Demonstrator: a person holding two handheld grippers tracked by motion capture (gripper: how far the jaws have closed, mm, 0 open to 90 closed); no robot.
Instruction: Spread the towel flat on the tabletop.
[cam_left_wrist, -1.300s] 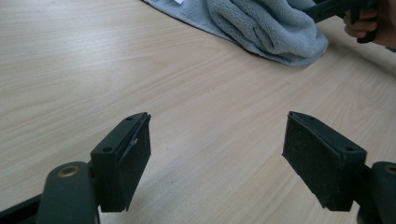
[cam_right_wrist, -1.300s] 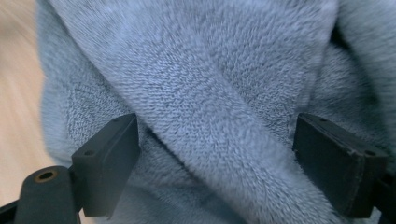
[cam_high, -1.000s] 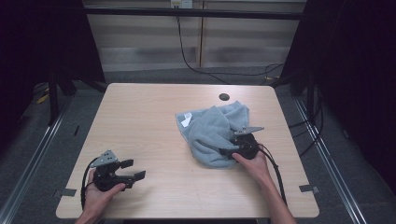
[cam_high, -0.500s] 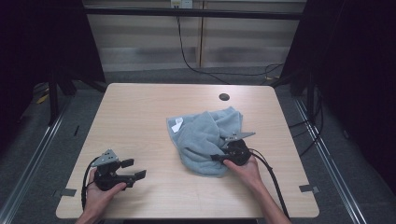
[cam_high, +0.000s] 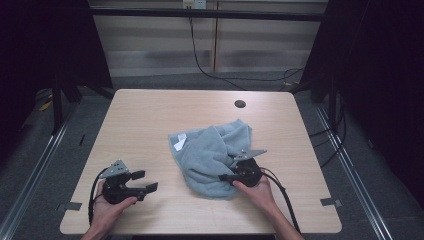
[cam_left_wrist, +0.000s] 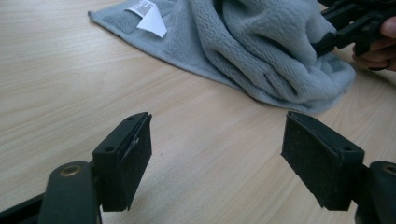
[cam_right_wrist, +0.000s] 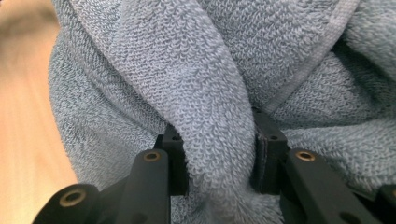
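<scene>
One wooden table (cam_high: 150, 120) bears a towel (cam_high: 210, 150) pinched by right claw (cam_high: 227, 177); left claw (cam_high: 145, 181) gapes.

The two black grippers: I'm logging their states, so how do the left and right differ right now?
The left gripper is open with nothing between its jaws; the right gripper is shut on a fold of the crumpled blue-grey terry towel. The left sits over bare light wooden table, apart from the towel; the right is at the towel's near right edge. Both are hand-held with trailing cables.
</scene>
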